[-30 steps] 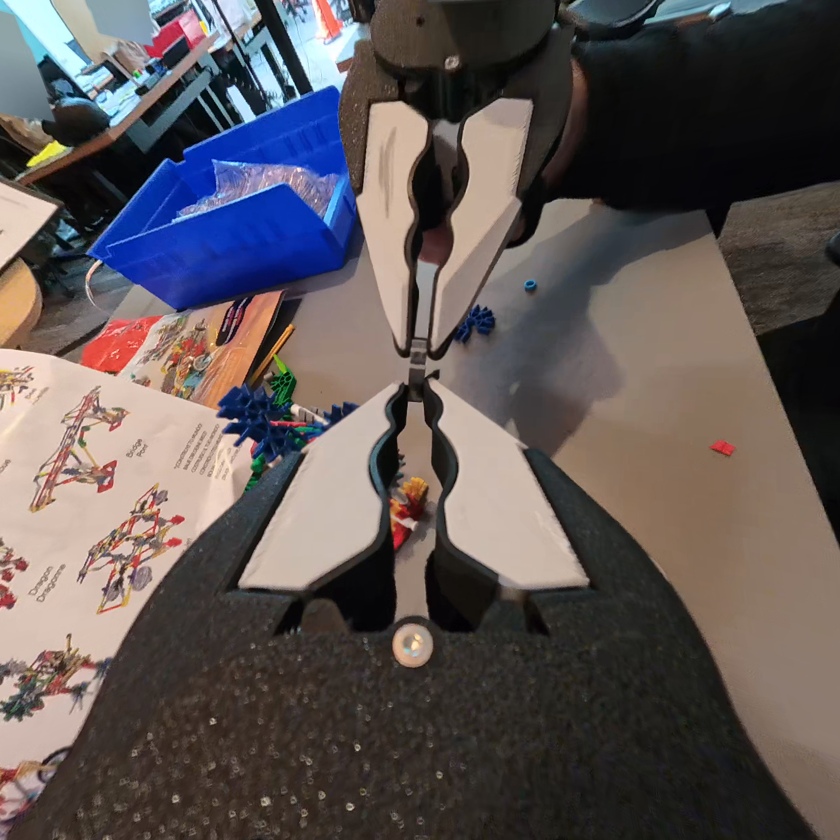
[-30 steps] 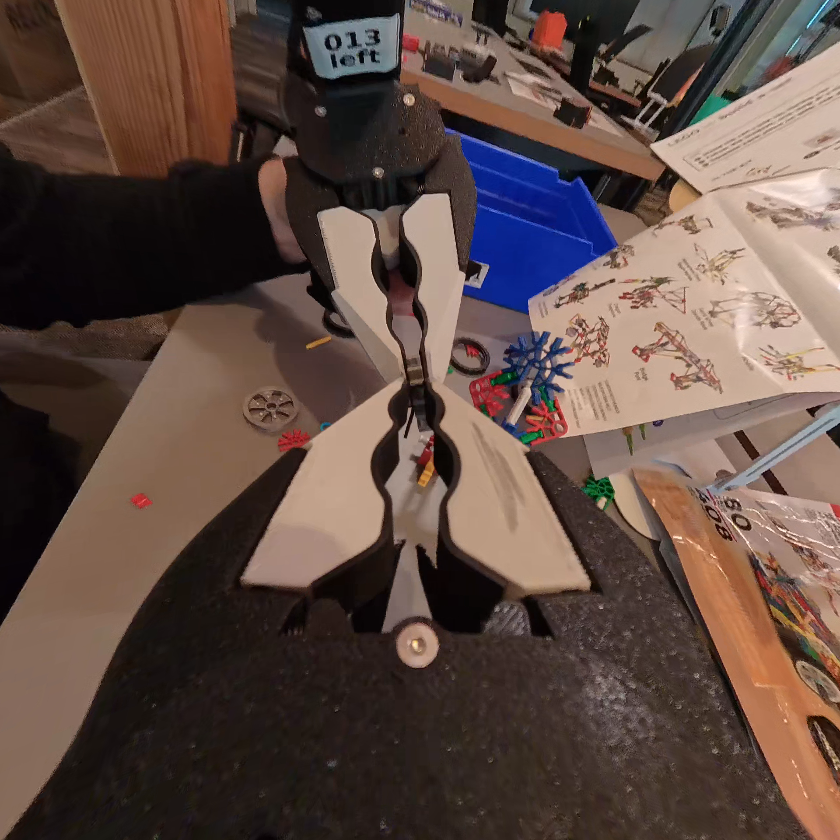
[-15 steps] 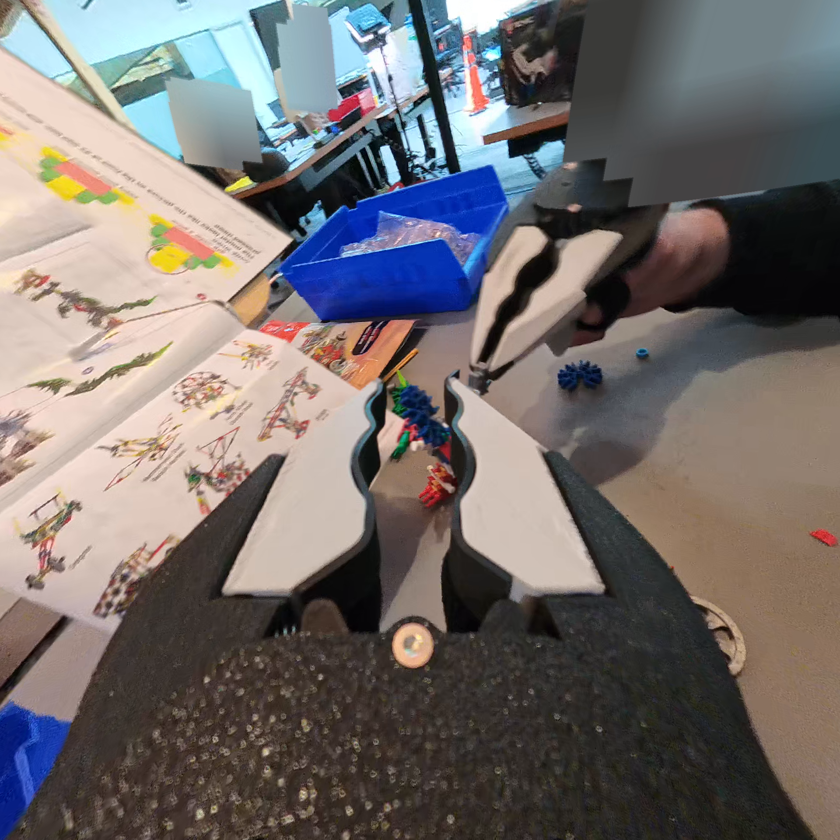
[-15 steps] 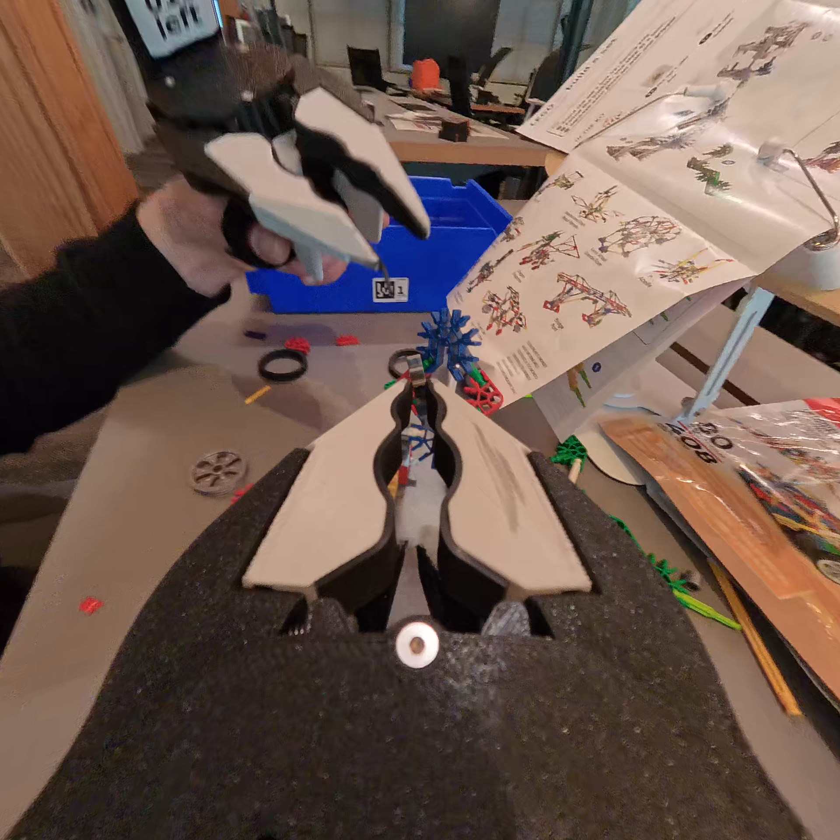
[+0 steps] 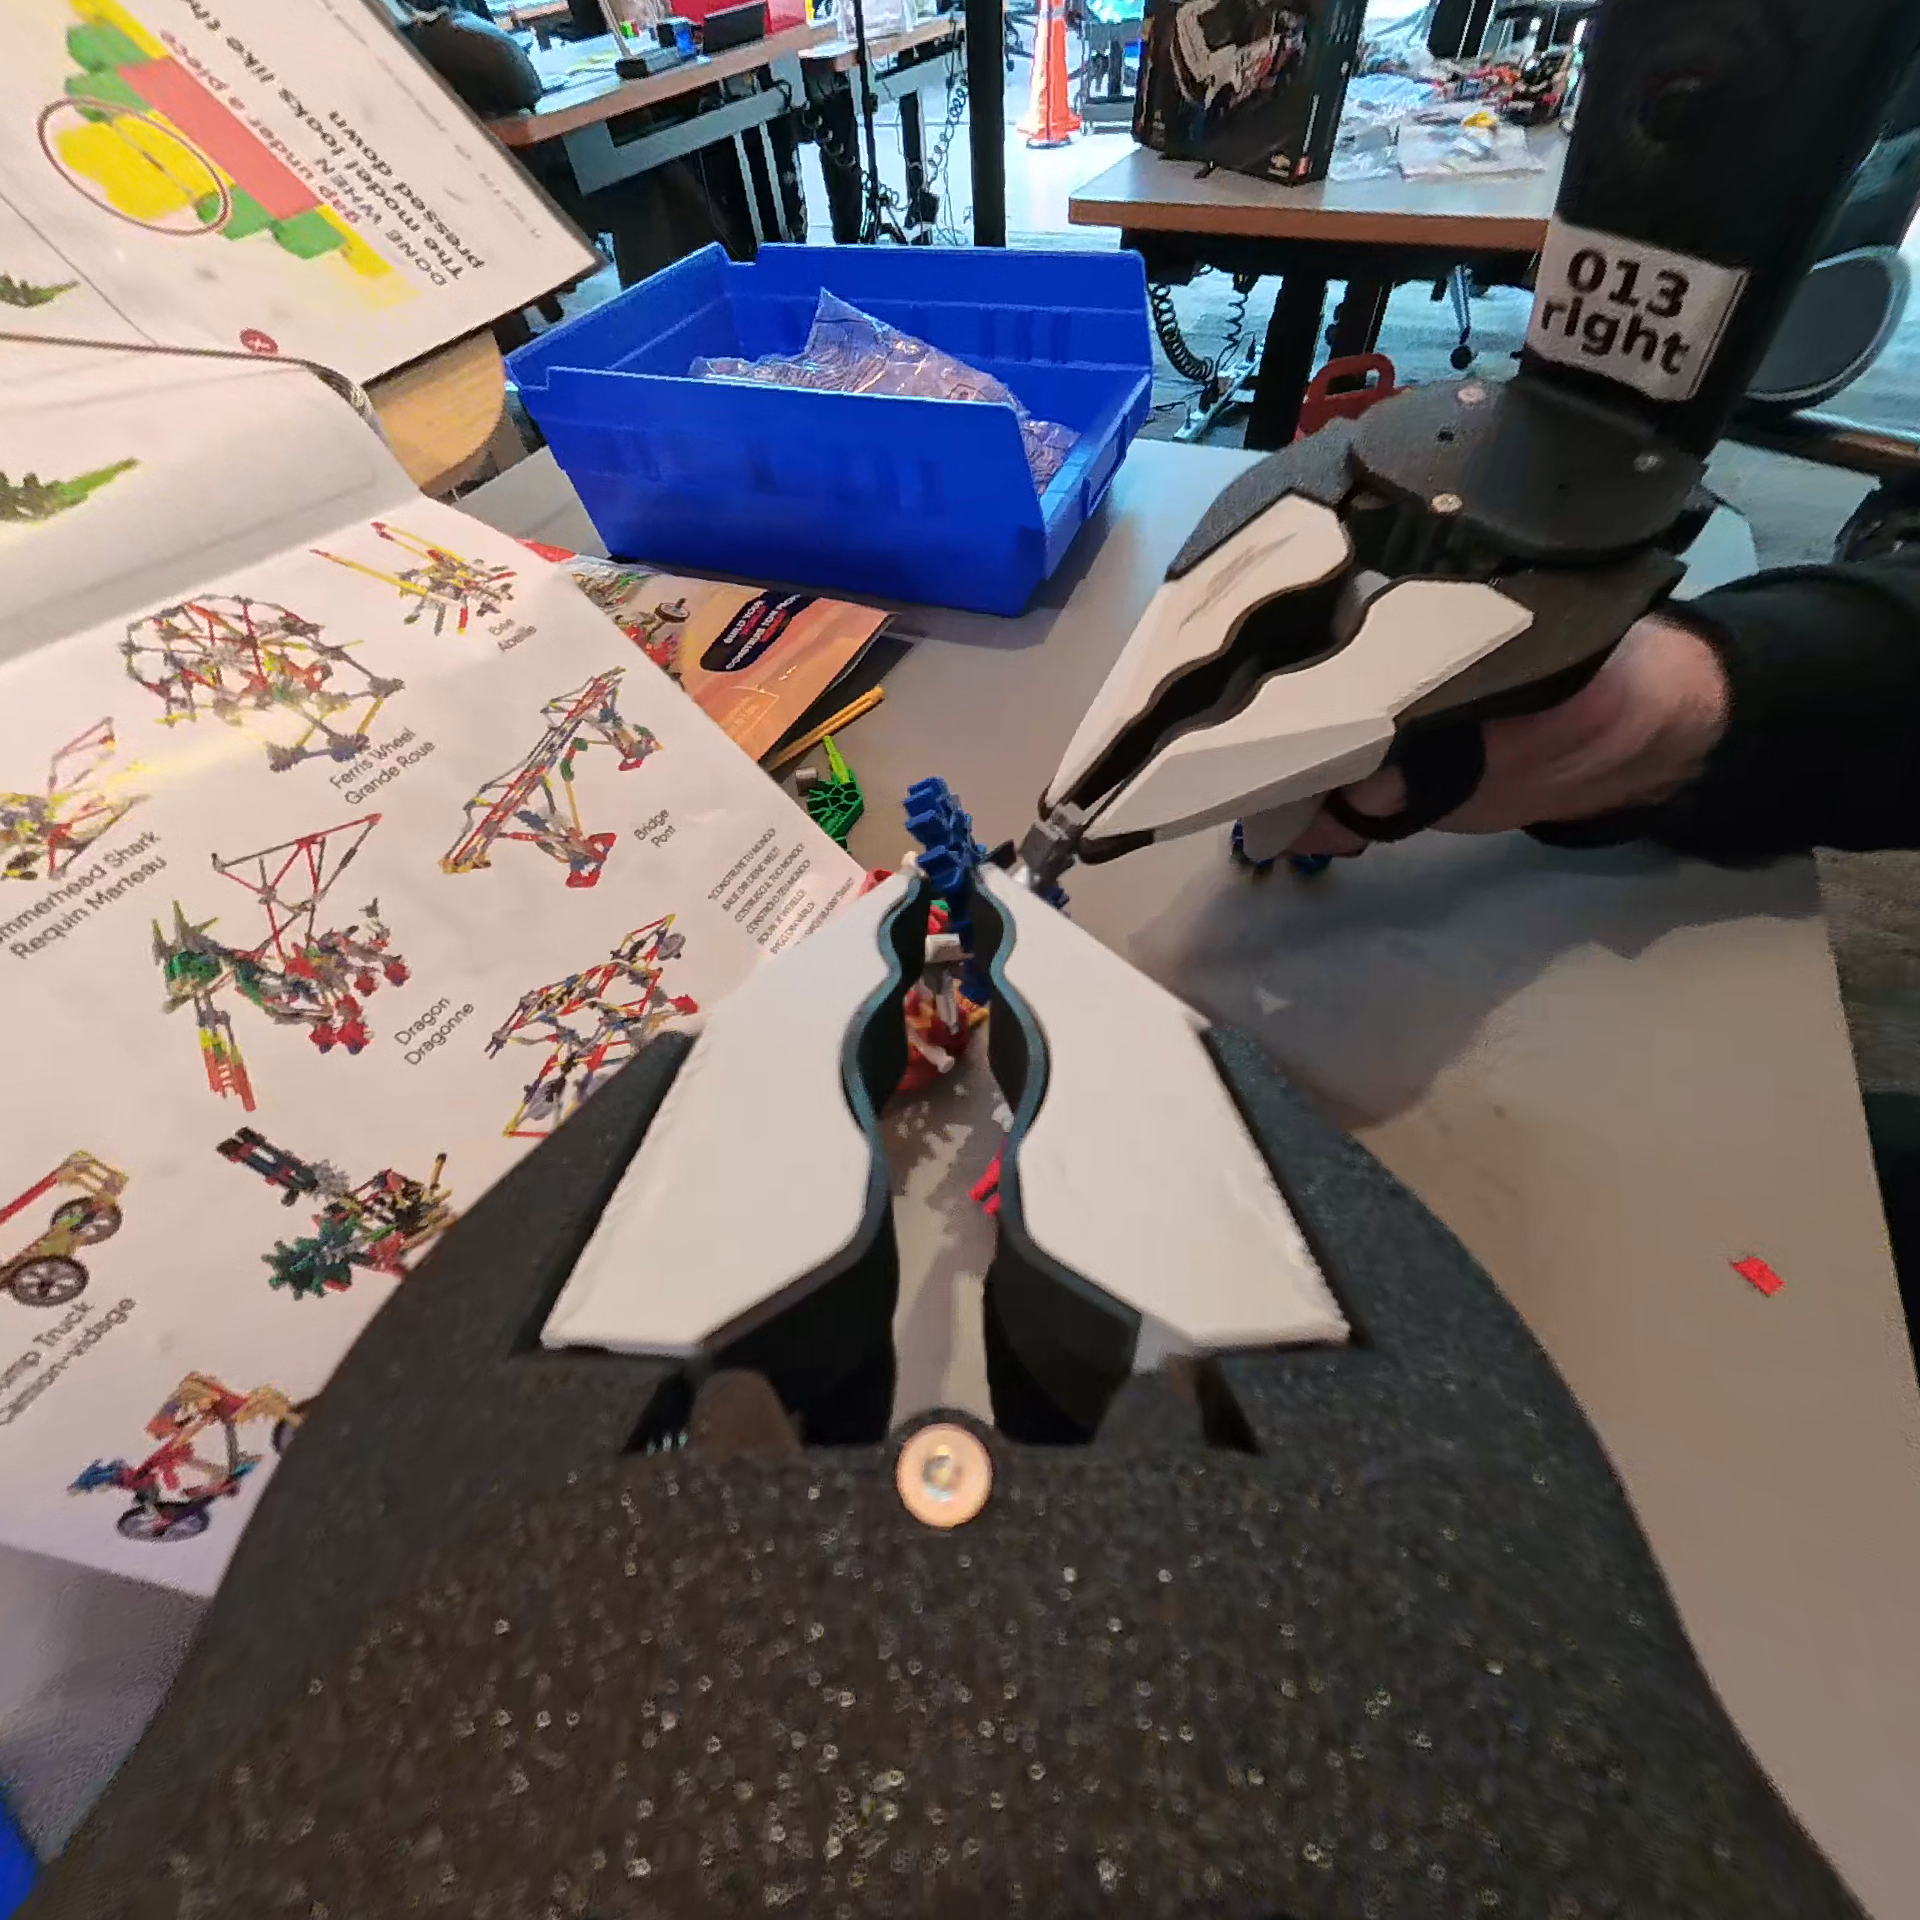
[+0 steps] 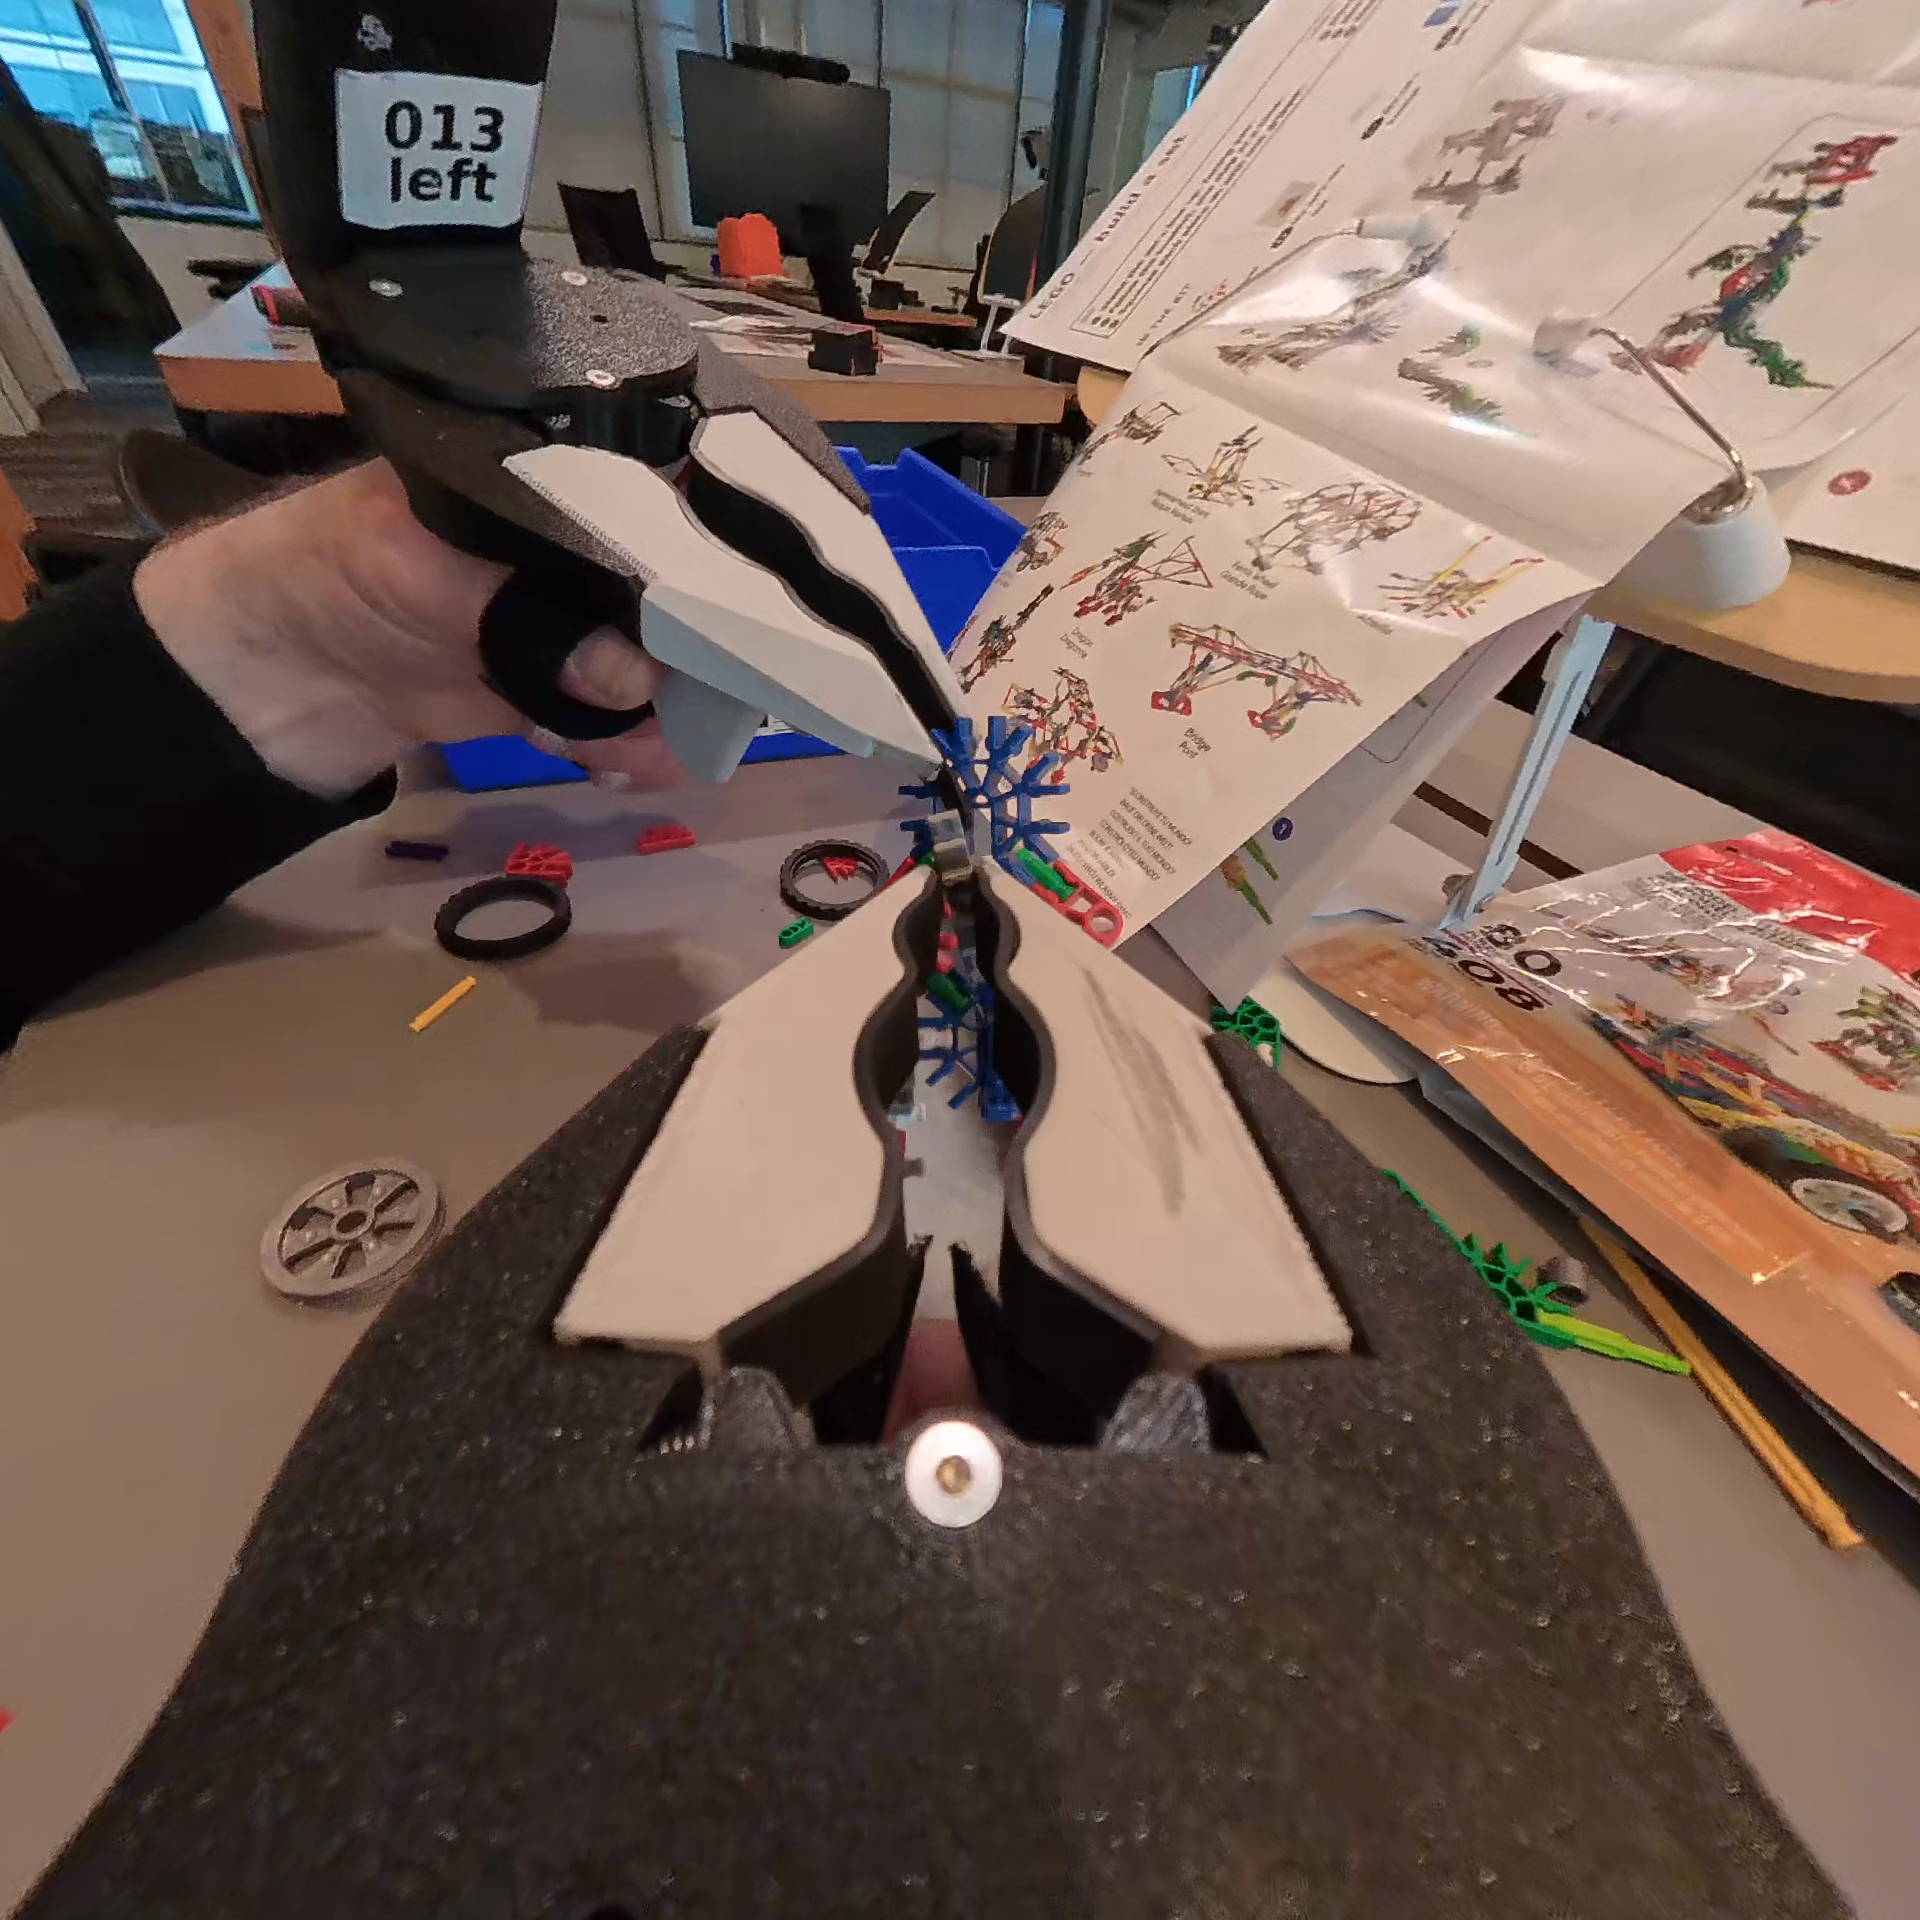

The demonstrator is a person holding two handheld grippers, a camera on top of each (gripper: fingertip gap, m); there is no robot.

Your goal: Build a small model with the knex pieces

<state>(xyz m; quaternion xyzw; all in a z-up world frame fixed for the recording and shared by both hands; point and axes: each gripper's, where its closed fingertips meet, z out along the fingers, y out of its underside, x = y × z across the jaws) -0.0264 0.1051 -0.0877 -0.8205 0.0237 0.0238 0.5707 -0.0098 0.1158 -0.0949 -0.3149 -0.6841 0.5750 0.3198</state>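
Observation:
My left gripper (image 5: 948, 883) is low over a pile of small construction-toy pieces, its jaws nearly closed on the edge of a blue snowflake-shaped connector (image 5: 935, 821). In the right wrist view the left gripper (image 6: 935, 743) comes in from the upper left and its tips meet on that blue connector (image 6: 1013, 774). My right gripper (image 6: 954, 878) is shut on a small grey piece (image 6: 948, 844) held just beside the blue connector. The right gripper (image 5: 1049, 842) shows at right in the left wrist view, with the grey piece (image 5: 1044, 844) at its tips.
A blue bin (image 5: 831, 488) with a plastic bag stands at the back. A large picture instruction sheet (image 5: 364, 831) hangs over the left side. Black tyres (image 6: 502, 916), a grey wheel (image 6: 351, 1231), a yellow rod (image 6: 442, 1004) and a bagged booklet (image 6: 1662, 1039) lie on the grey table (image 5: 1558, 1143). Left and right tips are no more than a few centimetres apart.
A second ago both grippers pinched the grey piece tip to tip. My left gripper let go, opened, swung away, and has now closed on the blue connector. My right gripper still holds the grey piece.

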